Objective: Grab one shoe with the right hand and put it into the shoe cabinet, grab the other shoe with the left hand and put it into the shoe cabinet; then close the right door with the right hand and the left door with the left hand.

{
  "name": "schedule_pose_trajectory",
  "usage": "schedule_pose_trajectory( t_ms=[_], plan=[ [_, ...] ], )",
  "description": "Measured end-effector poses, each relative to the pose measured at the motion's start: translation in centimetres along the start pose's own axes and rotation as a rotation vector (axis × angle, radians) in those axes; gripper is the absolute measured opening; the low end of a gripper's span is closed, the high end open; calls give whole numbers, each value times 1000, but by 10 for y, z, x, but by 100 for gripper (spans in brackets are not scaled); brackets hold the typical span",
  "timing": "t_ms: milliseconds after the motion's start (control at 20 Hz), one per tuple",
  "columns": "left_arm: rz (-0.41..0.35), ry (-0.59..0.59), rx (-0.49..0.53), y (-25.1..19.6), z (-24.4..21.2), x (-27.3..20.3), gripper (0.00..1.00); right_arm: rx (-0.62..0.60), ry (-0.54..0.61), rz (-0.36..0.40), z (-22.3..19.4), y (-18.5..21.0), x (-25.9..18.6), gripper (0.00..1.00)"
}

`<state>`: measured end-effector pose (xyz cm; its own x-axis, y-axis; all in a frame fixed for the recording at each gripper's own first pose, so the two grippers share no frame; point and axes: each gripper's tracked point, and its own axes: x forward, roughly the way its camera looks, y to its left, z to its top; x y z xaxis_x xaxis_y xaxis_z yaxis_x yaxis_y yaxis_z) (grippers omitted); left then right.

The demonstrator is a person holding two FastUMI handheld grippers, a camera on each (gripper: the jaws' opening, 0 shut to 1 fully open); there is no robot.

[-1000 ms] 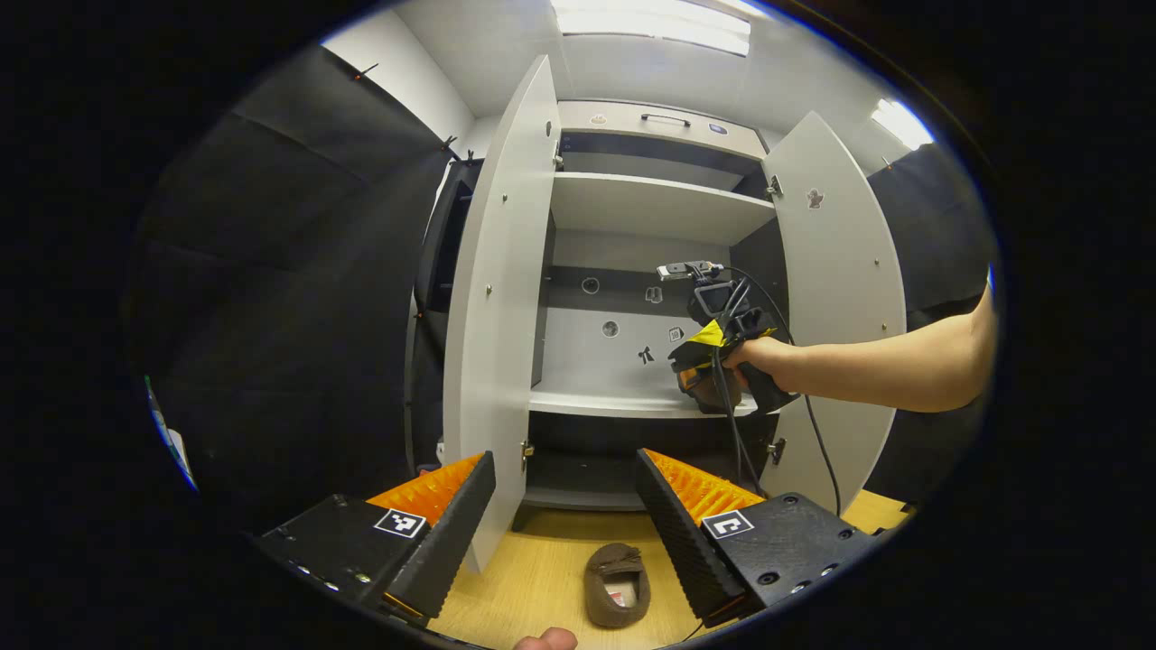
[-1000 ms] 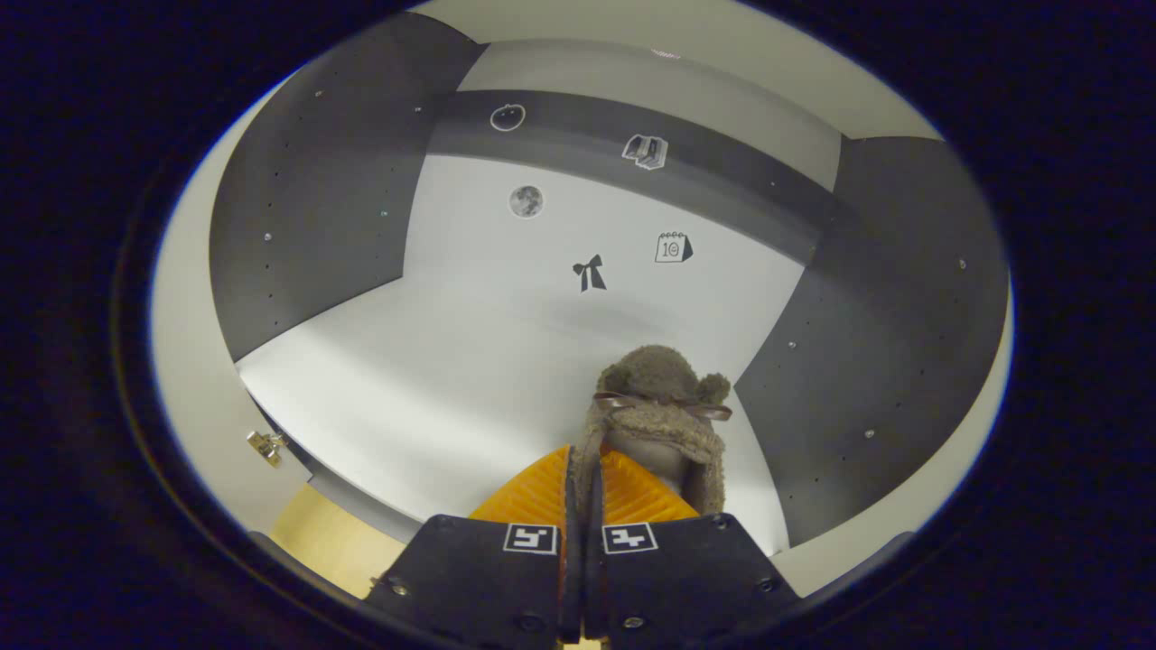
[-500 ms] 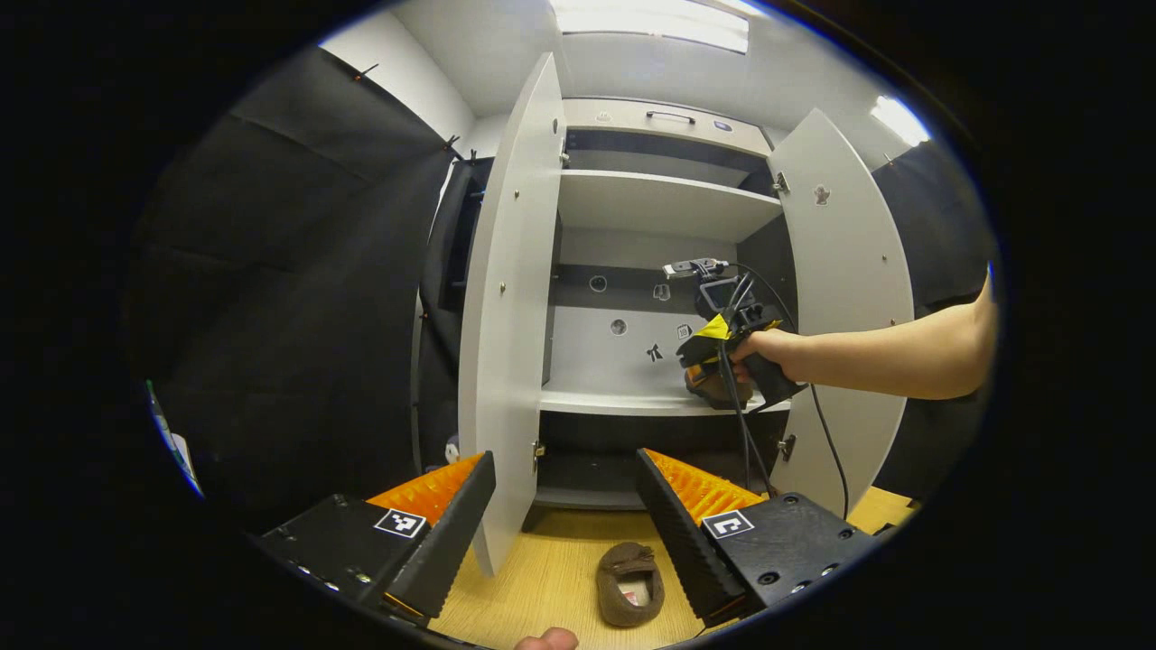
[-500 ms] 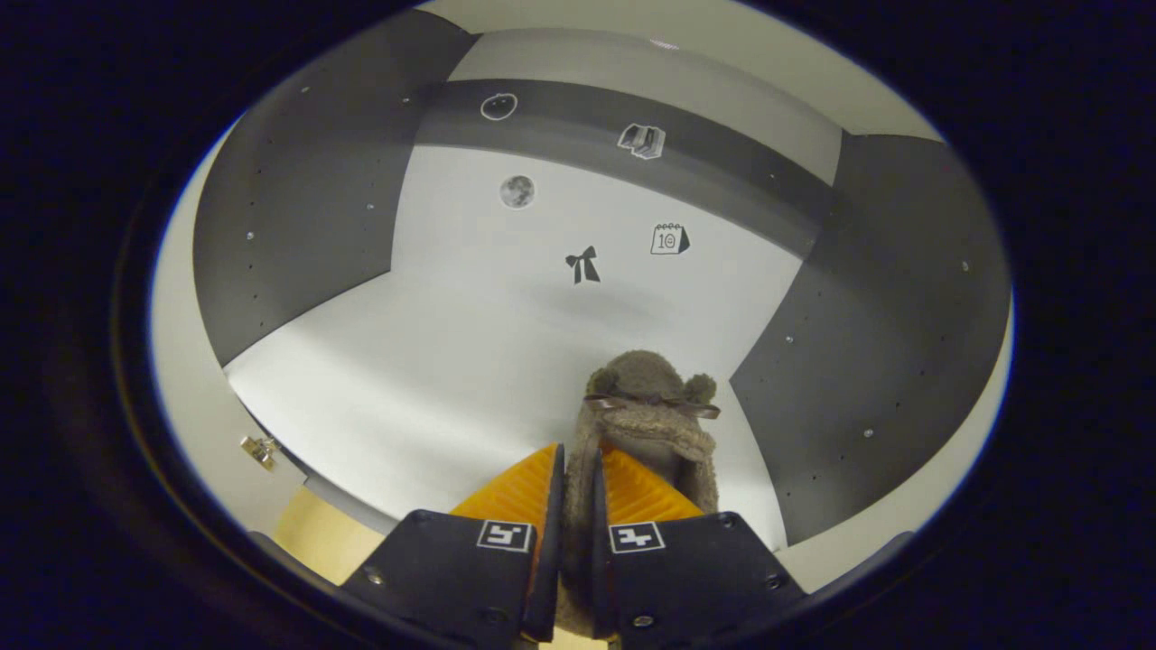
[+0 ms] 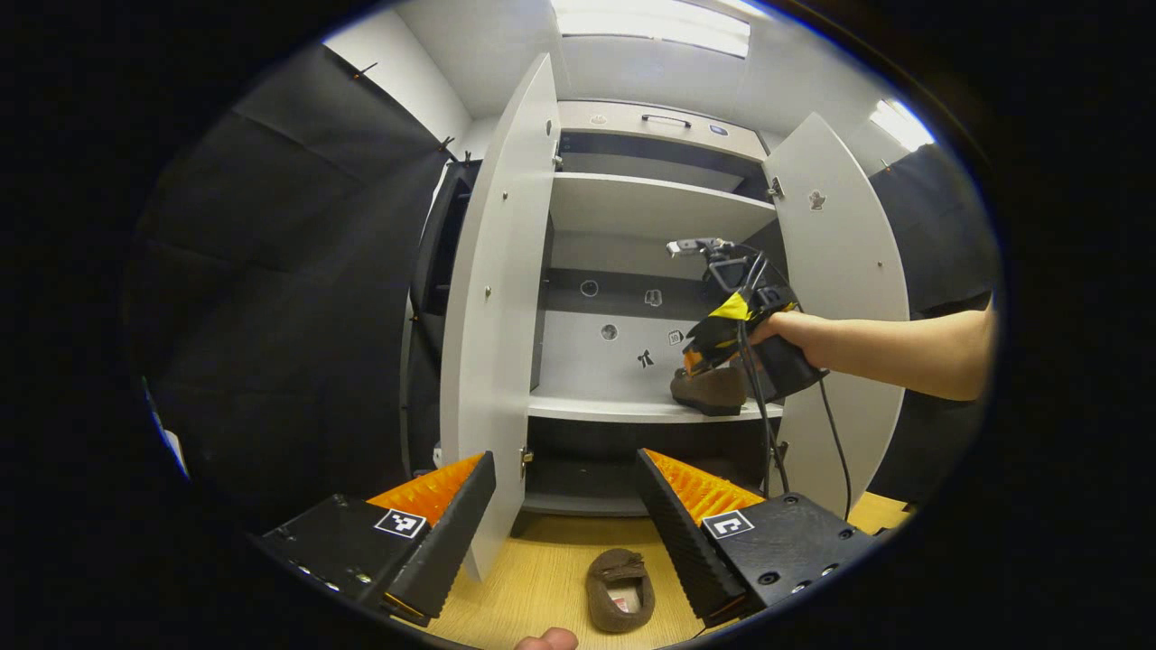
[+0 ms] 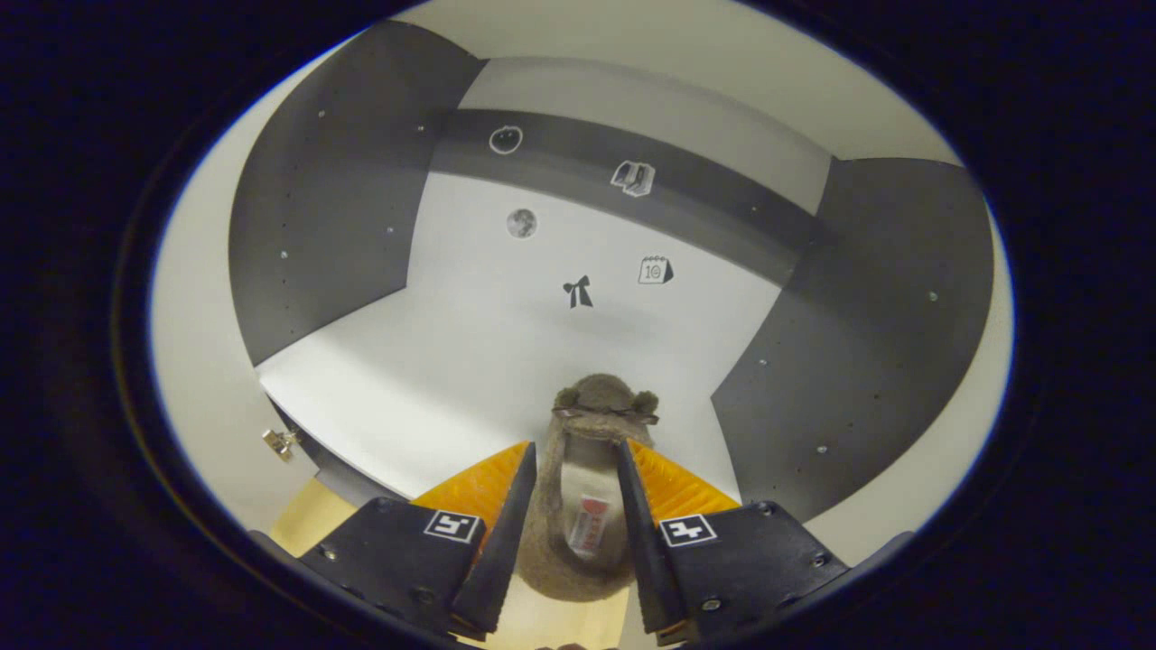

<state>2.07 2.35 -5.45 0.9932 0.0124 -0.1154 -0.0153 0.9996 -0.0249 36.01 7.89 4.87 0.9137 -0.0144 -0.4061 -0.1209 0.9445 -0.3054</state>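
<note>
Brown and fuzzy, two shoes are what we count: one shoe (image 6: 582, 506) lies on the middle shelf (image 5: 623, 408) of the shoe cabinet (image 5: 655, 212), the other shoe (image 5: 619, 590) on the wooden floor (image 5: 542, 587). We see the right gripper (image 6: 573, 506) spread apart around the shelved shoe, not pressing it. The left gripper (image 5: 564, 506) gapes wide, holding nothing. Two doors (image 5: 492, 298) stand open.

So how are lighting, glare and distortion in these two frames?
Left gripper view: ceiling light panels blow out to white, and fisheye bows the white cabinet doors. Right gripper view: even, soft light, with the brown fuzzy slipper sharp on the white shelf.
</note>
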Motion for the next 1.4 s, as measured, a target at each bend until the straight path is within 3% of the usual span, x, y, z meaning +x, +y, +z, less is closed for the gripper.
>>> schedule_pose_trajectory(
  t_ms=[100, 150, 200, 250, 300, 400, 650, 800, 850, 950, 1050, 1100, 1150, 1250, 1300, 1350, 1400],
  plan=[
    [-9, 5, 2, -3, -1, 2, 95, 33, -65, 23, 9, -1, -27, 62],
    [-14, 5, 2, -5, -1, 3, 95, 55, -97, 43, 14, 0, -42, 71],
    [-19, 7, 2, -7, -1, 4, 95, 78, -133, 60, 17, 0, -60, 71],
    [-25, 9, 1, -8, -2, 5, 95, 97, -172, 66, 21, -1, -78, 64],
    [-31, 8, 0, -10, -2, 7, 95, 111, -210, 67, 21, -4, -93, 71],
    [-44, 6, -1, -15, -1, 7, 95, 119, -274, 76, 18, -4, -123, 75],
    [-82, 10, 3, -29, -2, 11, 95, 168, -370, 75, -5, -9, -180, 72],
    [-103, 12, 10, -38, -1, 8, 95, 216, -400, 60, -31, -12, -201, 72],
    [-109, 12, 14, -40, -2, 7, 95, 229, -408, 47, -41, -14, -206, 77],
    [-118, 15, 20, -44, -4, 5, 95, 261, -437, 23, -60, -18, -215, 72],
    [-126, 25, 23, -46, -7, 4, 95, 273, -427, 6, -88, -18, -219, 72],
    [-126, 32, 26, -46, -9, 4, 95, 280, -420, 2, -100, -15, -221, 77],
    [-127, 36, 27, -48, -10, 3, 95, 285, -412, 0, -113, -14, -223, 72],
    [-129, 42, 25, -49, -10, 3, 95, 293, -391, -14, -141, -11, -224, 77],
    [-131, 44, 25, -50, -11, 3, 95, 294, -385, -22, -154, -11, -225, 72],
    [-131, 46, 26, -50, -12, 3, 95, 295, -381, -38, -164, -12, -226, 77],
    [-132, 49, 28, -51, -13, 3, 95, 295, -375, -49, -177, -14, -227, 72]
  ],
)
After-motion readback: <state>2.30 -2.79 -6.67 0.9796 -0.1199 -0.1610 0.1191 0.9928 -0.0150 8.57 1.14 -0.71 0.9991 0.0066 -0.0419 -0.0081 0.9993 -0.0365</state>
